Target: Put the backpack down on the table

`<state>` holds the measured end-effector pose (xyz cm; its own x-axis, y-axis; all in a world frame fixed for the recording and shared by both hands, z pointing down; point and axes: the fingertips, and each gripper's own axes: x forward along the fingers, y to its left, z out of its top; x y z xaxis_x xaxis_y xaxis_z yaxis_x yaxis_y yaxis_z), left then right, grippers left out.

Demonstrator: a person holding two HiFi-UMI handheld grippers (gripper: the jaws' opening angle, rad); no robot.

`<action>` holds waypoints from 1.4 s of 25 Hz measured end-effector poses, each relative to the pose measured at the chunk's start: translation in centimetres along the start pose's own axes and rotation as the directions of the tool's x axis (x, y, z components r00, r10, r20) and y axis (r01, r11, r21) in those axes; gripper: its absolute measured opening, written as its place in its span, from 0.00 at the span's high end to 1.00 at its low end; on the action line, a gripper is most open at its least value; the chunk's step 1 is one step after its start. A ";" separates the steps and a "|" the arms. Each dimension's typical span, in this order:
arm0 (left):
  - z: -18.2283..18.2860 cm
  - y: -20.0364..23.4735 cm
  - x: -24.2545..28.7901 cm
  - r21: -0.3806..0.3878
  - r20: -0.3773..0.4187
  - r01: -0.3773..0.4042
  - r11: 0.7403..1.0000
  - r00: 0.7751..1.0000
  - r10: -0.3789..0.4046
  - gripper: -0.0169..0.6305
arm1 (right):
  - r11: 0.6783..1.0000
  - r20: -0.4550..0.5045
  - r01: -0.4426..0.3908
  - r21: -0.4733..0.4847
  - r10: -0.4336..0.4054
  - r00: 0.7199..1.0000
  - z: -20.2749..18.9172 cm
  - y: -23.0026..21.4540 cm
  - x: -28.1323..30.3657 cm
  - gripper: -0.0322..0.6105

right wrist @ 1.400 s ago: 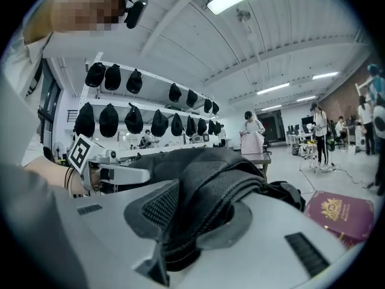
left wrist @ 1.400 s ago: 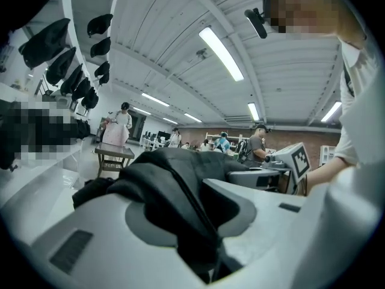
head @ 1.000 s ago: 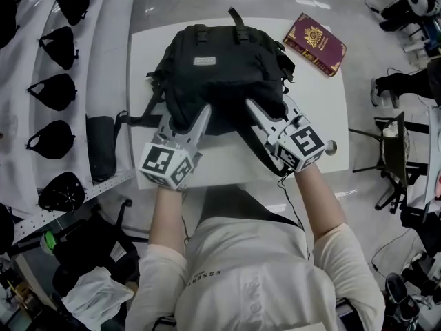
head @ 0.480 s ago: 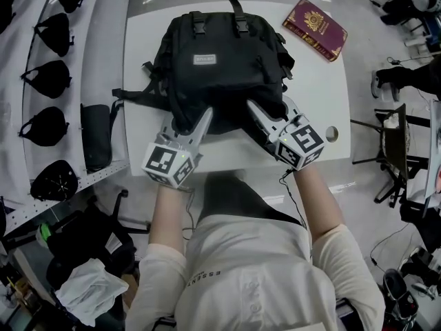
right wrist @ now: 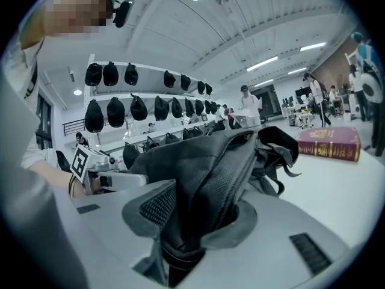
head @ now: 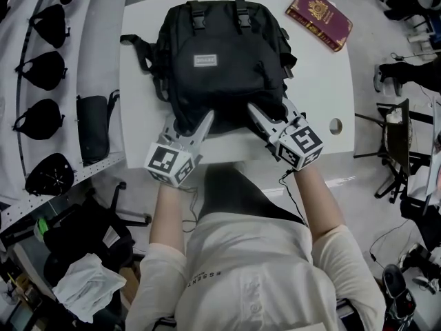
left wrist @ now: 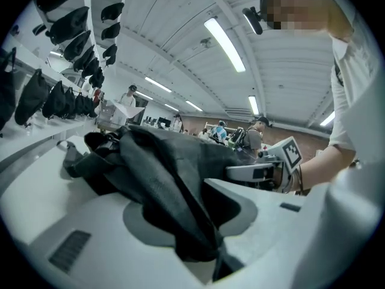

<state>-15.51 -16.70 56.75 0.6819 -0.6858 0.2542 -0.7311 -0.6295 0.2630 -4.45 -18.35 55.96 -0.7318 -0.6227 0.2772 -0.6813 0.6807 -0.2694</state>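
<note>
Fingers (head: 202, 124) of left gripper (head: 187, 121), right gripper (head: 270, 111) pinch backpack (head: 220, 54) near edge.

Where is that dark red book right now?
In the head view the dark red book lies flat near the far right corner of the white table, just right of the black backpack with a small gap between them.

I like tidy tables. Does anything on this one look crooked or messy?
The red book lies crooked at the far right corner of the table, close to the edge. One strap of the backpack pokes out sideways toward the left edge. Nothing looks spilled or broken.
</note>
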 end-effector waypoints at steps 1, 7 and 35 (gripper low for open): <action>-0.5 0.0 0.0 -0.005 -0.008 -0.001 1.000 1.000 0.001 0.77 | 1.000 -0.008 -0.001 0.003 0.001 1.000 -0.5 0.1 0.0 0.73; -2.6 -0.2 -0.2 -0.026 -0.021 0.004 1.000 1.000 -0.005 0.77 | 1.000 -0.032 -0.006 -0.007 0.005 0.999 -2.5 0.2 -0.3 0.73; -1.6 -0.4 -7.1 -0.009 -0.018 -0.289 0.957 0.957 0.289 0.53 | 0.959 -0.032 0.265 -0.103 -0.270 0.962 -0.2 0.2 -6.1 0.57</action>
<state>-20.00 -10.99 56.28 0.4422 -0.8315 0.3362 -0.8967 -0.4014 0.1867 -0.14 -14.34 54.45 -0.5199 -0.7705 0.3688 -0.8450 0.5271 -0.0899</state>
